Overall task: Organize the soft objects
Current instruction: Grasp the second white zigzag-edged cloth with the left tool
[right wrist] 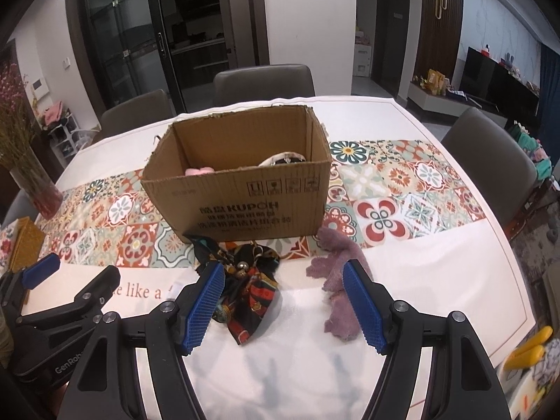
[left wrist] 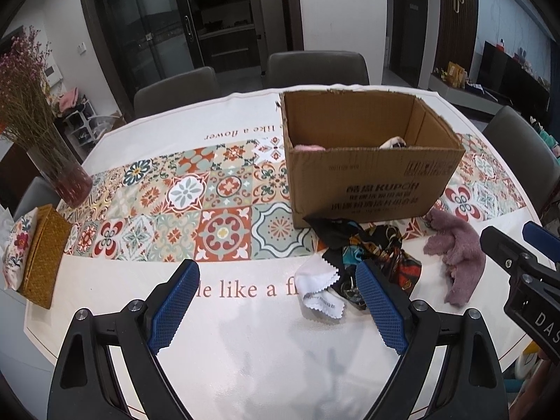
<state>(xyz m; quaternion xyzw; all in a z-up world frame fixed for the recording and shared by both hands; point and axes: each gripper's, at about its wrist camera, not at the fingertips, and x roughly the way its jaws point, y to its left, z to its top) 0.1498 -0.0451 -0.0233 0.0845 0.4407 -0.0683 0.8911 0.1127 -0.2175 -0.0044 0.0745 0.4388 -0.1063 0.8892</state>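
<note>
An open cardboard box (left wrist: 371, 178) (right wrist: 241, 203) stands on the table runner; a pink soft item (right wrist: 199, 170) and a black-and-white item (right wrist: 285, 159) lie inside. In front of it lie a dark patterned scarf (left wrist: 381, 255) (right wrist: 252, 287), a white cloth with zigzag edges (left wrist: 320, 287) and a mauve fuzzy cloth (left wrist: 455, 259) (right wrist: 336, 280). My left gripper (left wrist: 276, 280) is open and empty above the table, left of the white cloth. My right gripper (right wrist: 283, 280) is open and empty, hovering between the scarf and the mauve cloth; it shows at the right edge of the left wrist view (left wrist: 525, 241).
A glass vase of dried flowers (left wrist: 52, 161) and a woven tissue box (left wrist: 42, 255) stand at the table's left. Grey chairs (right wrist: 264, 80) ring the table. The white tablecloth (left wrist: 262, 350) with printed lettering covers the near side. Yellow items (right wrist: 528, 350) lie at the right edge.
</note>
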